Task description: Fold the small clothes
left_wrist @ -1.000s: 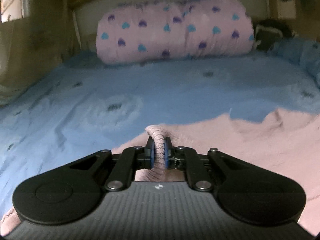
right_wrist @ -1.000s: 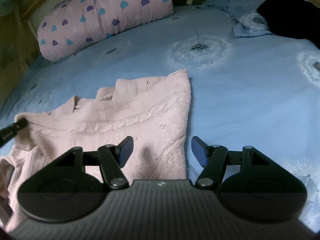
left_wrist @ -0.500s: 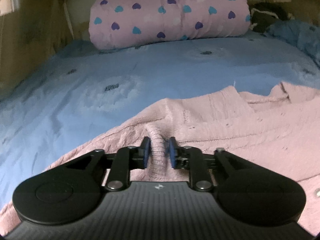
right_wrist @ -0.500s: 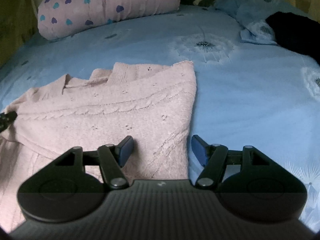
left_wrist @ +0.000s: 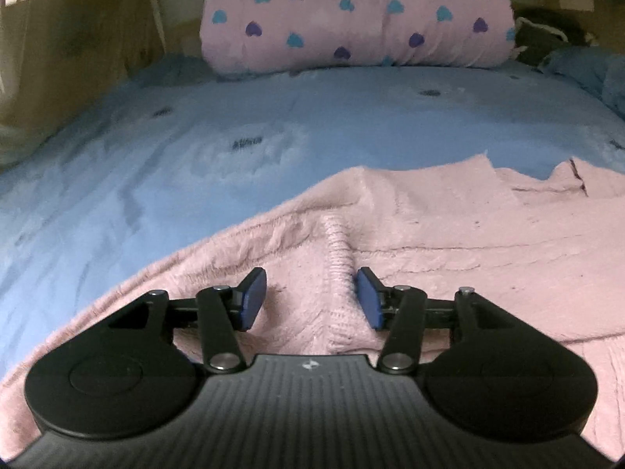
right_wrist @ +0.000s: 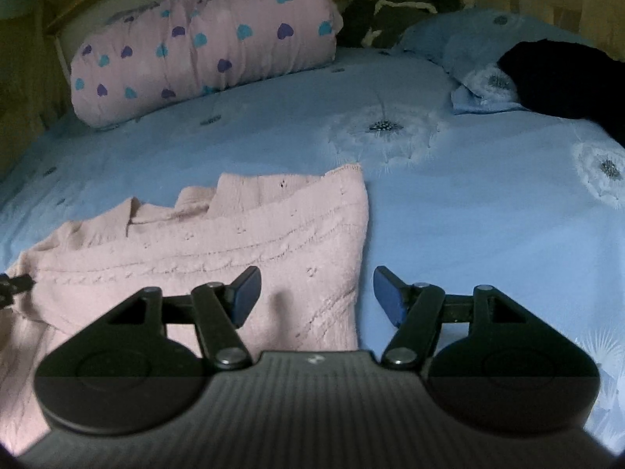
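Observation:
A small pink knitted sweater [left_wrist: 449,234] lies folded on the blue bedsheet [left_wrist: 195,148]. My left gripper [left_wrist: 312,297] is open just above it, with a ribbed fold of the sweater lying loose between the fingers. In the right wrist view the sweater [right_wrist: 254,242] lies at lower left, its right edge straight. My right gripper [right_wrist: 316,293] is open and empty over that right edge, one finger over the sweater and one over the sheet. The left gripper's tip [right_wrist: 15,285] shows at the sweater's left side.
A pink rolled quilt with hearts [left_wrist: 359,15] lies across the head of the bed; it also shows in the right wrist view [right_wrist: 203,47]. A black garment [right_wrist: 562,78] and a blue pillow [right_wrist: 461,47] lie at the right. A wooden wall stands at left.
My left gripper has opened and let go of the sweater fold it was pinching, after laying it down onto the sweater. The right gripper stayed open and shifted slightly.

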The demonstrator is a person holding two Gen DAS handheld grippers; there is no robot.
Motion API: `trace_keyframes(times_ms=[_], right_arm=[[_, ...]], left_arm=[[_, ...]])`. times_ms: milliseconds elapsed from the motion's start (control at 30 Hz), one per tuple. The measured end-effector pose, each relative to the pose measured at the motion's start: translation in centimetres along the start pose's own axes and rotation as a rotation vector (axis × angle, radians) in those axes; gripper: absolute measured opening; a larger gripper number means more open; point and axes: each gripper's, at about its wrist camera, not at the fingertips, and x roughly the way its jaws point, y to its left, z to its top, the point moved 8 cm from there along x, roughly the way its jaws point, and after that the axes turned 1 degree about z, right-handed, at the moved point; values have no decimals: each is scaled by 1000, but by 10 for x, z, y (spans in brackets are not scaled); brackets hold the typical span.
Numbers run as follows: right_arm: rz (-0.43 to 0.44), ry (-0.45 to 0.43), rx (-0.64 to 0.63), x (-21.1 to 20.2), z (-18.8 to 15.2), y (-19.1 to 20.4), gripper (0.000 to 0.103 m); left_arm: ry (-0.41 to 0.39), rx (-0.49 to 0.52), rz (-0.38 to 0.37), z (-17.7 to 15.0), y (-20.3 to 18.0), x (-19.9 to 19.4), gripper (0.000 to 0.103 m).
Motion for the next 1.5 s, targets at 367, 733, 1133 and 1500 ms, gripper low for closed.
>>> trace_keyframes(times_ms=[367, 733, 1133, 1500], right_arm=[[-51, 85, 15, 15, -14, -7, 66], [31, -5, -90, 27, 55, 5, 66], [150, 112, -380, 114, 82, 49, 66], [112, 53, -409, 106, 64, 43, 13]], left_arm=[[10, -40, -3, 10, 8, -9, 70], [-38, 68, -112, 81, -37, 4, 74], [-1, 185, -356, 89, -154, 41, 75], [-70, 315, -61, 80, -199, 92, 76]])
